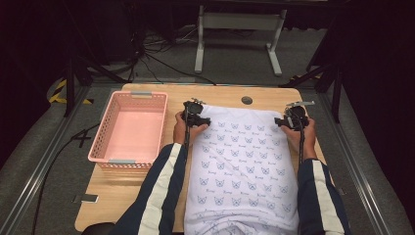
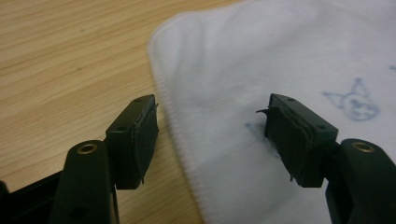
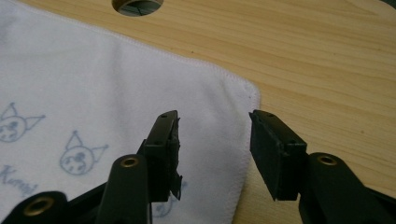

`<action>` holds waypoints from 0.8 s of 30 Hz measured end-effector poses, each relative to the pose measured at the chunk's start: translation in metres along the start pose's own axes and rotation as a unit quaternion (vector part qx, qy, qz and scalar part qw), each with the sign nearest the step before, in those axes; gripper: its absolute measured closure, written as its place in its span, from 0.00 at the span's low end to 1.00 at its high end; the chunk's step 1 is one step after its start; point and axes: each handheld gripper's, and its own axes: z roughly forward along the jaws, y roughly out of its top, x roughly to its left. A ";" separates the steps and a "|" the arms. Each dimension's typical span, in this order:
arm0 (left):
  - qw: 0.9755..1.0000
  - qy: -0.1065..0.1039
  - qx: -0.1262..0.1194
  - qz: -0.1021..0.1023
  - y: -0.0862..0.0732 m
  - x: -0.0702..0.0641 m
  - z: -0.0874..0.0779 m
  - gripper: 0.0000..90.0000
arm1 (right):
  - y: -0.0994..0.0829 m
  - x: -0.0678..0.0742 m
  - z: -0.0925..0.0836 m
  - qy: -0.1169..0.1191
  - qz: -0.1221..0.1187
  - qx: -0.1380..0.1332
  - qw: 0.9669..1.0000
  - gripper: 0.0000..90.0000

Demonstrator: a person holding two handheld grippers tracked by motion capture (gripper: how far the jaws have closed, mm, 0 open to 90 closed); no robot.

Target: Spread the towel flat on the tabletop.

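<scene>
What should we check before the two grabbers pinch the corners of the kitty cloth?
1. Cloth lies flat on the table: ok at the far end; the near end hangs over the table's edge.
2. Left gripper straddles the cloth's hem near its far left corner, one jaw over wood, one over cloth: ok.
3. Right gripper straddles the hem near the far right corner: ok.
4. Jaws open, nothing pinched yet: ok for both.
5. Pads low enough to catch the cloth: cannot tell.
6. Pink basket stands clear to the left of the cloth: ok.
</scene>
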 end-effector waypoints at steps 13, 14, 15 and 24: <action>1.000 -0.017 0.000 0.019 0.003 -0.004 0.002 0.55 | -0.006 -0.012 0.016 -0.005 0.029 0.011 1.000 0.55; 0.999 -0.020 0.003 0.025 0.003 -0.004 0.002 0.55 | -0.006 -0.012 0.016 -0.005 0.029 0.011 1.000 0.55; 0.999 -0.024 0.003 0.030 0.004 -0.004 0.001 0.58 | -0.006 -0.012 0.017 -0.006 0.028 0.010 1.000 0.55; 0.997 -0.059 0.023 0.049 0.007 -0.008 -0.001 0.95 | 0.002 -0.010 0.017 0.022 0.014 0.038 0.999 0.76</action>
